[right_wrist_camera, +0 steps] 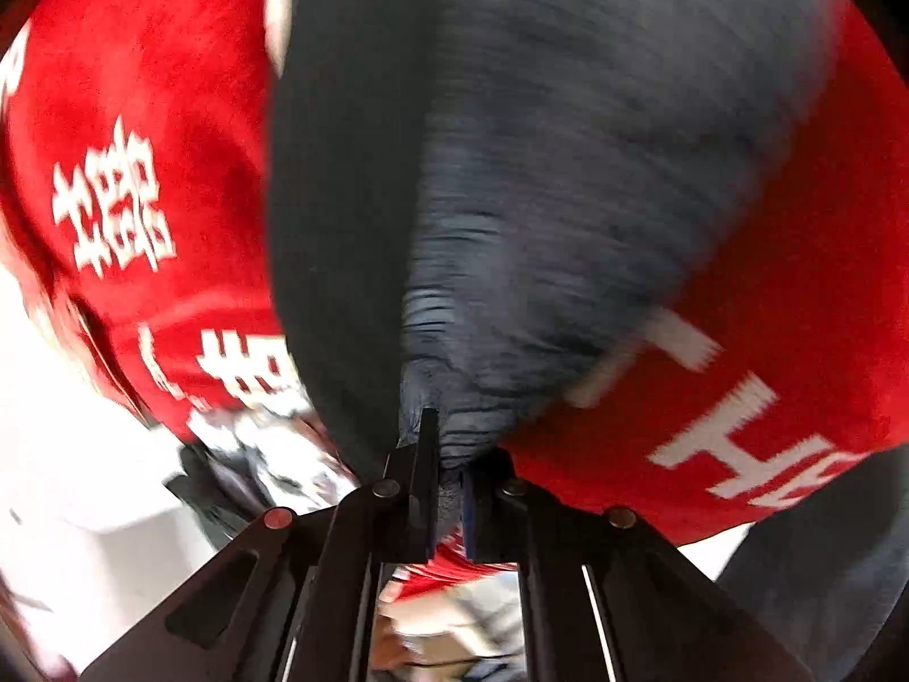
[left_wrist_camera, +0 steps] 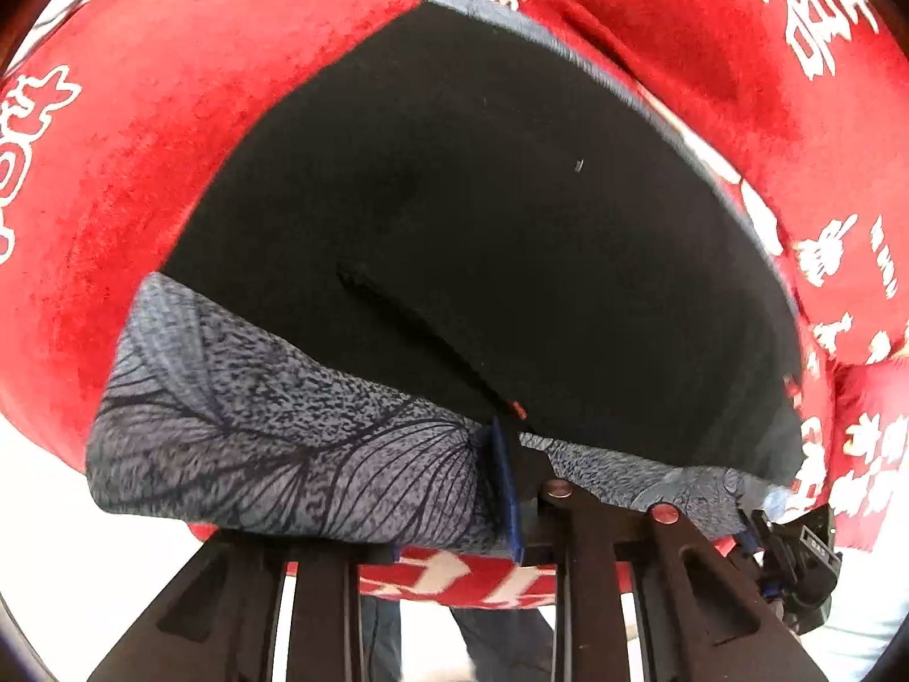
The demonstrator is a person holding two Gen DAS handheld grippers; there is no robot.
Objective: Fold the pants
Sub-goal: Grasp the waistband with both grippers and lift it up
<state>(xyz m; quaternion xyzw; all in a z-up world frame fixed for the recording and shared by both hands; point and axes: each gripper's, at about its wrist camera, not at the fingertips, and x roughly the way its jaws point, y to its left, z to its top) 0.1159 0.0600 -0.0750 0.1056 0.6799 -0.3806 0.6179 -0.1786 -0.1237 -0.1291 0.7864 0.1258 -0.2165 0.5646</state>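
Left wrist view: the pants (left_wrist_camera: 483, 216) are spread over a red cloth (left_wrist_camera: 130, 131), and their patterned edge is pinched tight by the left tool (left_wrist_camera: 514, 483). Right wrist view: bunched blue fabric of the pants (right_wrist_camera: 568, 199) is clamped by the right tool (right_wrist_camera: 449, 483).

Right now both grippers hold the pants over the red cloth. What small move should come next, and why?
Probably carry the held edge forward together and lay it down. The left gripper and the right gripper are both shut on the pants, whose grey patterned lining is turned up at the pinch. The black part lies spread on the red cloth, so the fold looks half done.
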